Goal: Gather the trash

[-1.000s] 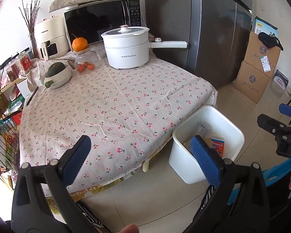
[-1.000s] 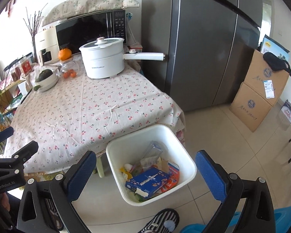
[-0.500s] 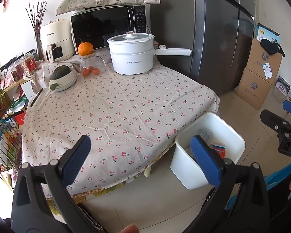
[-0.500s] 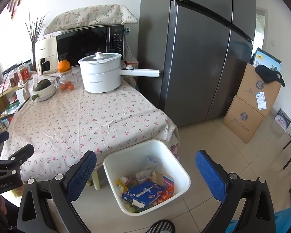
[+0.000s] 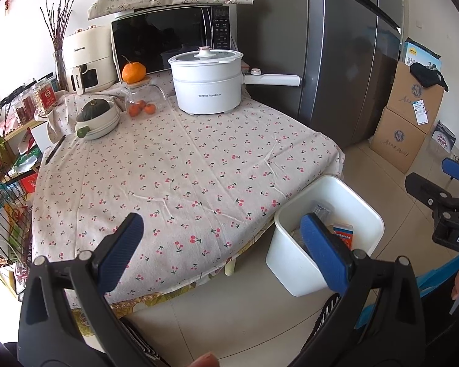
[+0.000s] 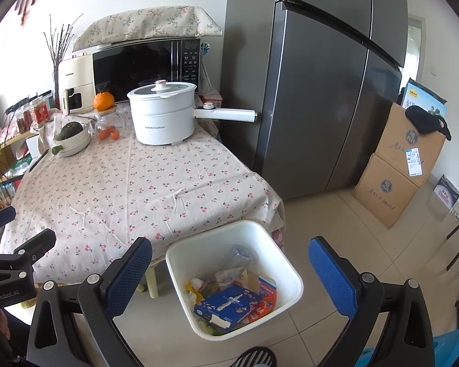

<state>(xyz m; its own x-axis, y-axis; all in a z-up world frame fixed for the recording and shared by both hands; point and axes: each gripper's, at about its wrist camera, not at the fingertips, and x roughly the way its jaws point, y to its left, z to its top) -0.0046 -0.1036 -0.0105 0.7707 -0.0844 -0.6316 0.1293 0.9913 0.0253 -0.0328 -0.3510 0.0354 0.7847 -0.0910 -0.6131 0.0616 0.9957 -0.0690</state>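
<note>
Only the right view shows the bin's [image 6: 180,257] blue box [image 6: 226,304] (both hand-held grippers [image 5: 222,250] [image 6: 231,278] gape wide, empty).

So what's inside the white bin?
The white bin holds a blue box, an orange packet, clear plastic and scraps. Whatever lies under them is covered.

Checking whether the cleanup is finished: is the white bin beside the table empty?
No, the white bin holds trash, including a blue box, an orange packet and crumpled clear plastic.
</note>
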